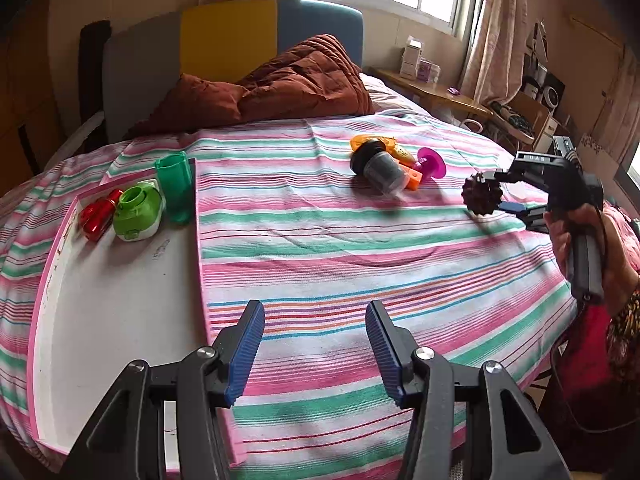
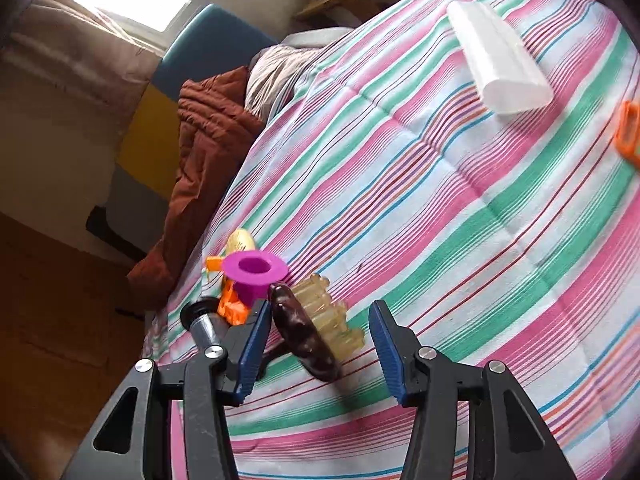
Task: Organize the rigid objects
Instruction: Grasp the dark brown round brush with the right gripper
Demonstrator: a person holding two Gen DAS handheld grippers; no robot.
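Observation:
A pink-rimmed white tray (image 1: 116, 292) lies on the striped bed at the left. It holds a red toy (image 1: 97, 216), a green round toy (image 1: 138, 212) and a green cup (image 1: 175, 186). A dark jar with a black lid (image 1: 378, 166), an orange toy (image 1: 394, 152) and a magenta funnel-like piece (image 1: 431, 165) lie mid-bed. My left gripper (image 1: 315, 354) is open and empty over the tray's right edge. My right gripper (image 2: 318, 354) is open around a dark spiky brush (image 2: 310, 330), which also shows in the left wrist view (image 1: 482, 195). The brush rests against the left finger.
A white box-like object (image 2: 500, 60) and an orange piece (image 2: 628, 132) lie further out on the bed. A brown quilt (image 1: 276, 84) is heaped by the headboard. A wooden desk (image 1: 432, 90) and shelves stand beyond the bed's far side.

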